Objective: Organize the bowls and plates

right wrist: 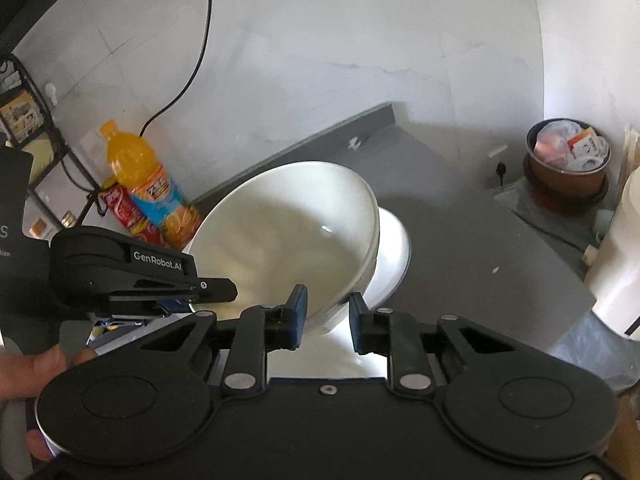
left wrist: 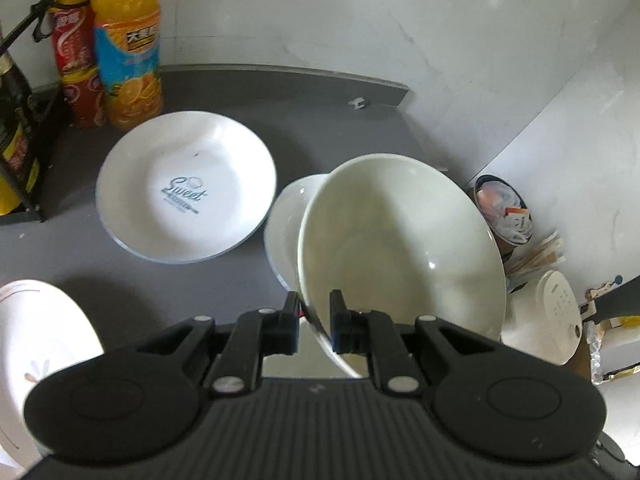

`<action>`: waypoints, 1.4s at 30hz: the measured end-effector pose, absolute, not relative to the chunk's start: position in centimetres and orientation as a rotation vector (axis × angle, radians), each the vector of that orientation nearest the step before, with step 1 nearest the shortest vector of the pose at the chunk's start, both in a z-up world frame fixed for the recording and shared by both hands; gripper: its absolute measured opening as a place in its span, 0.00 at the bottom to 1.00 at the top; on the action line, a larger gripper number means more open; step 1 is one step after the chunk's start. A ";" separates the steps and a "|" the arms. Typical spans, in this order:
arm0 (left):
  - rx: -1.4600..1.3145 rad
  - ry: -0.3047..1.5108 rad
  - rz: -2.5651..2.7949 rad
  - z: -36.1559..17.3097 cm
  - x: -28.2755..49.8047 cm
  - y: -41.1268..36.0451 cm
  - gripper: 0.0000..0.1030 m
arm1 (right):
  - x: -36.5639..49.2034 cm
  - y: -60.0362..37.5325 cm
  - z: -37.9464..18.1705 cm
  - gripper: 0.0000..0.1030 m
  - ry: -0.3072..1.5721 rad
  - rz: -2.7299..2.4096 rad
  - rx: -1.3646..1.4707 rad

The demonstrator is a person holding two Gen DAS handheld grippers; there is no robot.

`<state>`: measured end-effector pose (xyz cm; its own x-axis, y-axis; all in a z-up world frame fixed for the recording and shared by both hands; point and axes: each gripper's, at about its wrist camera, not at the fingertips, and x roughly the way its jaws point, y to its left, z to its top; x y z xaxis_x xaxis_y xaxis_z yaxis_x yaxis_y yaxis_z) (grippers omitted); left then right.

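A large cream bowl hangs tilted over the grey counter. My left gripper is shut on its near rim. At the opposite side the rim passes between the fingers of my right gripper, and a pale gap shows beside the right pad. A smaller white bowl sits on the counter just behind and under the cream one. A white plate printed "Sweet" lies to the left. Another white plate shows at the lower left edge.
An orange juice bottle and red cans stand at the back left beside a black rack. A full waste bin and a white appliance sit past the counter's right end. A hand holds the left gripper.
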<state>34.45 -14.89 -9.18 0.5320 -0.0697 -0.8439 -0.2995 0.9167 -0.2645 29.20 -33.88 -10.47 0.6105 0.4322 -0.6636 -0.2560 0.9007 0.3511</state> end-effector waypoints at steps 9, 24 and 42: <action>-0.401 1.015 0.135 -9.2 31.8 -14.9 0.13 | 27.2 -34.3 -10.4 0.18 0.835 0.417 0.221; -0.389 1.064 0.116 -10.2 28.7 -16.2 0.15 | 24.3 -35.2 -10.9 0.18 0.888 0.414 0.190; -0.330 1.141 0.102 -12.1 29.5 -17.5 0.13 | 23.8 -32.9 -12.8 0.00 0.963 0.532 0.097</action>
<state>29.50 -17.53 -12.11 0.4182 -0.0876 -0.9041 -0.2467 0.9470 -0.2058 23.80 -32.94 -12.78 0.4537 0.4722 -0.7558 -0.3883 0.8681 0.3093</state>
